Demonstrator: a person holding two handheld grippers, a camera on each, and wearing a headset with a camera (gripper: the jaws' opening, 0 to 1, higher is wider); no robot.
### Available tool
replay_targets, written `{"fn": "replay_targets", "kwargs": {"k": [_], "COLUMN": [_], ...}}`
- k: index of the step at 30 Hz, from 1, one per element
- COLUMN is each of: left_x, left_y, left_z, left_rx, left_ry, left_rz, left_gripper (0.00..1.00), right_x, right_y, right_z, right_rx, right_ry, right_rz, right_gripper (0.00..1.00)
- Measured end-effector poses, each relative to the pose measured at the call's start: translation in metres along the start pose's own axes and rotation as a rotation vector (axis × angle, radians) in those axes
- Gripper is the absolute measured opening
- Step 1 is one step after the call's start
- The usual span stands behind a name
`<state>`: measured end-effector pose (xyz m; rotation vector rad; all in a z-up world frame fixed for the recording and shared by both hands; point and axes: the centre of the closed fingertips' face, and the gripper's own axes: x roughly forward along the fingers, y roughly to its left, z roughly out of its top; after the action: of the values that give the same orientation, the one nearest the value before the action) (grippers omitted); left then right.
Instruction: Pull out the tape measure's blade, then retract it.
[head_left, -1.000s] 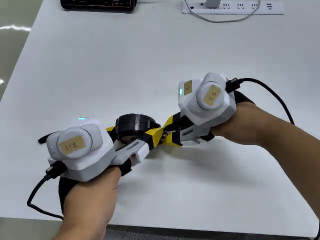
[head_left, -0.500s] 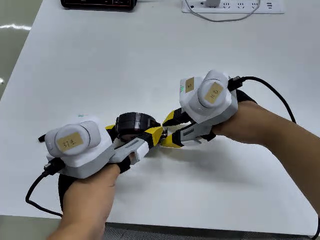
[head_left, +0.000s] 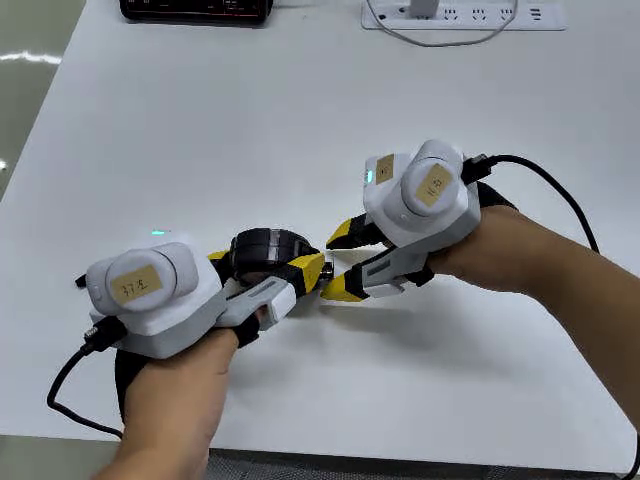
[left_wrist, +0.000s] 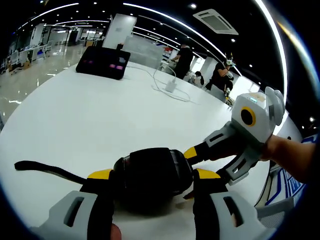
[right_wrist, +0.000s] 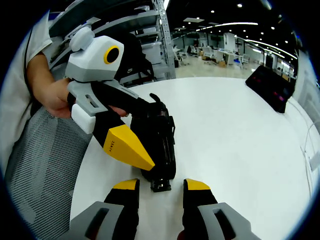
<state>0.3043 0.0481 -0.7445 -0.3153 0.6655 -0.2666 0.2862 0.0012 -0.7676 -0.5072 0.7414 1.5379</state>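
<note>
Surface: white tabletop (head_left: 300, 120), with a black device (head_left: 195, 8) and a white power strip (head_left: 465, 14) lying along its far edge.
Task thing: the black tape measure (head_left: 262, 243) sits on the tabletop toward the near edge, left of the middle and well apart from the far-edge items.
Left hand-held gripper (head_left: 262, 265): clenched on the tape measure, with one yellow-tipped jaw pressed to each side of the round case.
Strap: a thin black strap (left_wrist: 45, 169) trails from the case across the tabletop.
Right hand-held gripper (head_left: 338, 262): released, with its jaws spread and pointed at the left one.
Case mouth (right_wrist: 161, 186): faces the right hand-held gripper and lies between its two yellow tips; in the right gripper view it touches neither.
Hands: a left hand (head_left: 175, 400) near the near edge and a right hand (head_left: 490, 245) each grip a white housing.
Cable: a black cable (head_left: 550, 190) loops from the right housing toward the right edge.
</note>
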Motion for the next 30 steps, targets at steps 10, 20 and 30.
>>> {"fn": "replay_targets", "kwargs": {"k": [10, 20, 30], "left_x": [-0.004, -0.01, -0.018], "left_y": [-0.002, -0.001, 0.001], "left_z": [0.002, 0.004, 0.004], "left_rx": [0.058, 0.132, 0.24], "left_ry": [0.006, 0.017, 0.032], "left_rz": [-0.013, -0.03, -0.051], "left_gripper": [0.66, 0.69, 0.73], "right_x": [-0.011, -0.016, -0.026], "right_y": [0.0, 0.001, 0.008], "right_z": [0.001, 0.002, -0.002], "right_rx": [-0.013, 0.001, 0.021], "right_ry": [-0.016, -0.025, -0.049], "right_rz": [-0.034, -0.046, -0.057], "right_gripper": [0.39, 0.47, 0.53]}}
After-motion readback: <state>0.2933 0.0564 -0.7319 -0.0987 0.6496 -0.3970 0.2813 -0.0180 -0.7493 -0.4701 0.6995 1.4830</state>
